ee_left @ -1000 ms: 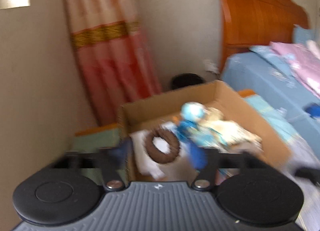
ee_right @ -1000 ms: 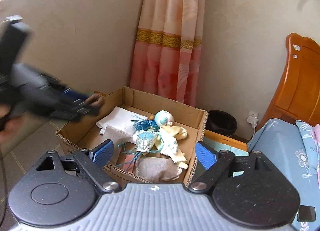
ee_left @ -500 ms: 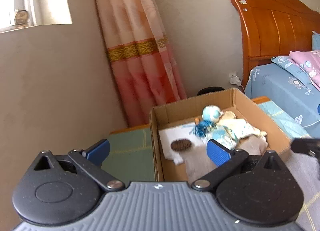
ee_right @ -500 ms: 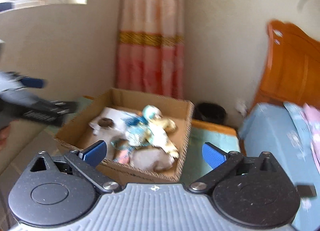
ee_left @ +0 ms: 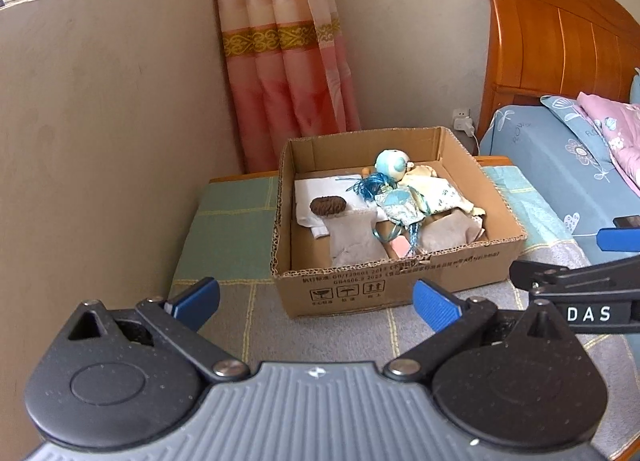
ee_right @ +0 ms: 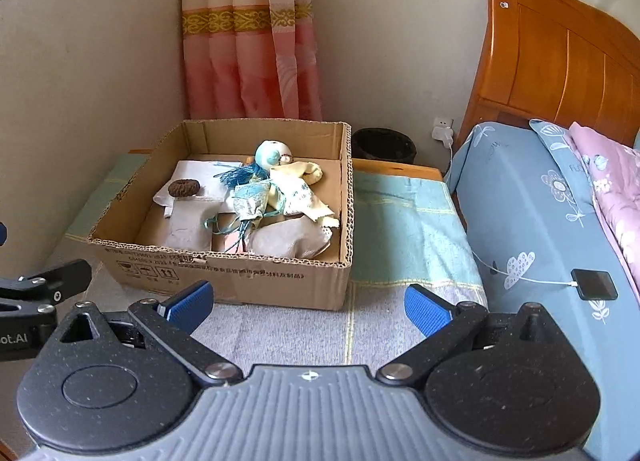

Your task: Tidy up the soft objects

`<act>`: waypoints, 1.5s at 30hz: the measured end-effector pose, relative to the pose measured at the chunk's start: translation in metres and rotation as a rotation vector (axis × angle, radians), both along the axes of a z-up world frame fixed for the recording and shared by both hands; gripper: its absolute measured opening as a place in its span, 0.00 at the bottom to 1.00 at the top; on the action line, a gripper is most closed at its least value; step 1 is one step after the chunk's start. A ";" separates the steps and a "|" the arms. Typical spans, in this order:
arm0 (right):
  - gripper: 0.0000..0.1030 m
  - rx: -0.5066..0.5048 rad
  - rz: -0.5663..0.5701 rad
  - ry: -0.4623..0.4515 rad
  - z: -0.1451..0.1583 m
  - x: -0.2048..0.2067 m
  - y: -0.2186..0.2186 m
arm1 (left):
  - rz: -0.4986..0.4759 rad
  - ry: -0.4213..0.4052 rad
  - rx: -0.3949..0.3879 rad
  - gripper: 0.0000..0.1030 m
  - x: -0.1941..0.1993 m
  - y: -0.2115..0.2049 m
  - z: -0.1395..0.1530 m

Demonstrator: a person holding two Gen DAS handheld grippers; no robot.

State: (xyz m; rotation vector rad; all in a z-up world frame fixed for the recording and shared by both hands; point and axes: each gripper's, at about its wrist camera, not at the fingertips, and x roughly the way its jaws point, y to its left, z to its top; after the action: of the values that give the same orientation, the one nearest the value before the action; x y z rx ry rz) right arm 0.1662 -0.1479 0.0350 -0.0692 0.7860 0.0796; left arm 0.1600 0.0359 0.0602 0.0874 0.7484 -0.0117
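cardboard box (ee_left: 396,285), open at the top, standing on a low surface covered with a green and grey checked cloth (ee_left: 236,245), in the corner of a room. contents: a brown hair tie (ee_left: 328,206) lying on a folded white cloth (ee_left: 316,191) at the left side of the box; a doll with a pale blue head (ee_right: 273,154) and blue tassel hair near the middle back; a blue patterned pouch (ee_left: 400,208) with trailing ribbon just beside the doll; a yellow printed cloth (ee_right: 304,193) toward the right; two grey cloth pieces, one at the front left (ee_left: 354,239) and one at the front right (ee_right: 290,239). left gripper (ee_left: 316,301), released, its blue pads spread wide with nothing between them, held short of the box front. right gripper (ee_right: 306,303), likewise released and empty, also short of the box. surroundings: a pink curtain (ee_left: 280,45) with a gold band behind the box; a dark bin (ee_right: 383,143) beside the box by the wall; a bed with a blue sheet (ee_right: 532,197), a pink quilt and a wooden headboard (ee_right: 560,49) to the right; a phone (ee_right: 595,284) on a white cable lying on the sheet.
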 end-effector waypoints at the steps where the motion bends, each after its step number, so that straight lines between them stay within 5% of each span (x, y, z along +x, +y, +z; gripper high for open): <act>1: 1.00 -0.001 -0.001 0.001 0.001 -0.001 0.001 | 0.002 0.001 -0.002 0.99 0.000 0.000 0.000; 45: 1.00 0.020 -0.001 -0.006 0.009 -0.007 -0.003 | 0.045 0.004 0.000 0.99 0.000 -0.004 0.001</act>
State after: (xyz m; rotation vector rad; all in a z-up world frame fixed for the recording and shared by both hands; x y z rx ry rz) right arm 0.1591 -0.1513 0.0439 -0.0495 0.7788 0.0862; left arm 0.1601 0.0319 0.0613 0.0705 0.7547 0.0305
